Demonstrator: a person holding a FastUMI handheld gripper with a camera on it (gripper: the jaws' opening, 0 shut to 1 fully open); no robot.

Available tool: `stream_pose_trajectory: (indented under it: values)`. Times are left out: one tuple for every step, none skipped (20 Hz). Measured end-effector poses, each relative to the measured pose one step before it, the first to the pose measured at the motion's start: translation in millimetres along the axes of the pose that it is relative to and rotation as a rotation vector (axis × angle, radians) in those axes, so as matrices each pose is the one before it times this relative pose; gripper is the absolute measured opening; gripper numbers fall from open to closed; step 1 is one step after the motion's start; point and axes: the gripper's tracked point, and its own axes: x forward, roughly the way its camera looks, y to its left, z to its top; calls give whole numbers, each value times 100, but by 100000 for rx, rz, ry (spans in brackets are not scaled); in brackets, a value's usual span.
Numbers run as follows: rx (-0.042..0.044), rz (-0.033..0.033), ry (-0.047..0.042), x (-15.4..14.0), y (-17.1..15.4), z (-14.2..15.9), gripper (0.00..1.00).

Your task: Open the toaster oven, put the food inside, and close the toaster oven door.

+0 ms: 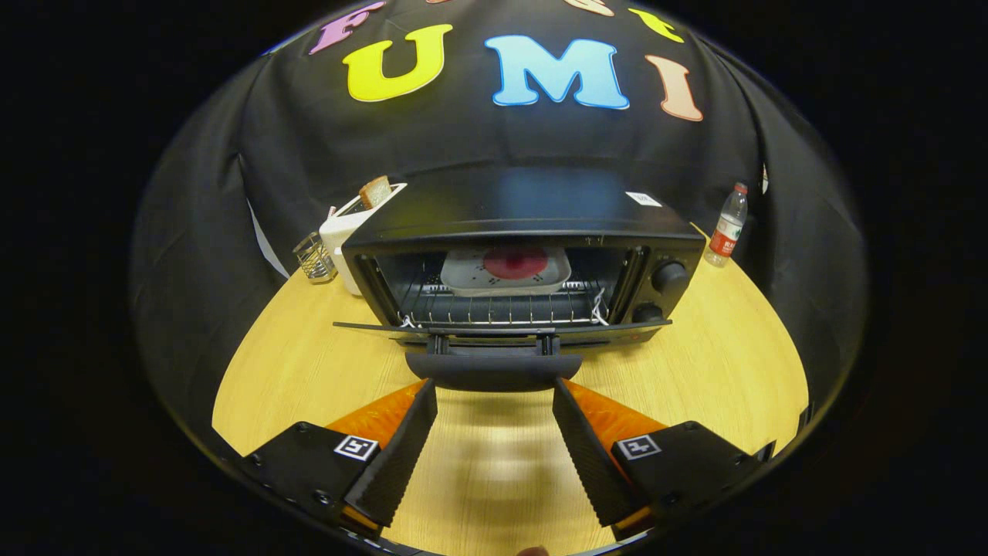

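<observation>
A black toaster oven (525, 232) stands on the wooden table, its door (502, 330) swung down flat toward me. On the wire rack inside rests a white plate (463, 279) carrying a round red piece of food (515, 263). The door's dark handle (494, 369) juts out at the front. My gripper (494, 390) is open, its fingertips just below and to either side of that handle, with nothing pressed between the fingers.
A white toaster with a slice of bread (375, 191) stands left of the oven, beside a small wire basket (315, 257). A water bottle (728, 225) stands at the right. Bare wooden table (718, 363) lies around the oven.
</observation>
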Motion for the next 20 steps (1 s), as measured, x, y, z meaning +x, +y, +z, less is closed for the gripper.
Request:
stream_pose_trajectory:
  values:
    - [-621, -159, -685, -190, -11, 275, 96]
    - [-714, 46, -1717, -310, -38, 342, 96]
    - [-731, -355, -1436, -291, -118, 433, 96]
    - [-663, 22, -2264, -65, -148, 559, 96]
    - [-182, -7, -1759, -273, -75, 280, 96]
    - [-179, 410, -2464, -443, 32, 489, 96]
    - [-111, 124, -2808, -135, -220, 644, 96]
    - [-361, 300, -3080, -320, 71, 652, 96]
    - [-693, 228, -3432, -578, -104, 680, 96]
    - [-952, -64, -2869, -911, -246, 746, 96]
    - [-1207, 167, -2330, -872, -164, 595, 96]
    - [-1046, -267, -2191, -816, -249, 694, 96]
    - [-973, 36, -2415, -940, -211, 894, 96]
    - [-625, 181, -2804, -999, -154, 934, 96]
    - [-14, 201, -2609, -1045, -208, 991, 96]
    - [320, 116, -2707, -1023, -289, 996, 96]
    - [484, -189, -2576, -1035, -287, 941, 96]
    - [461, -229, -2756, -1056, -392, 1025, 96]
    - [396, -323, -2833, -1129, -288, 973, 96]
    - [473, -551, -2193, -1076, -434, 785, 96]
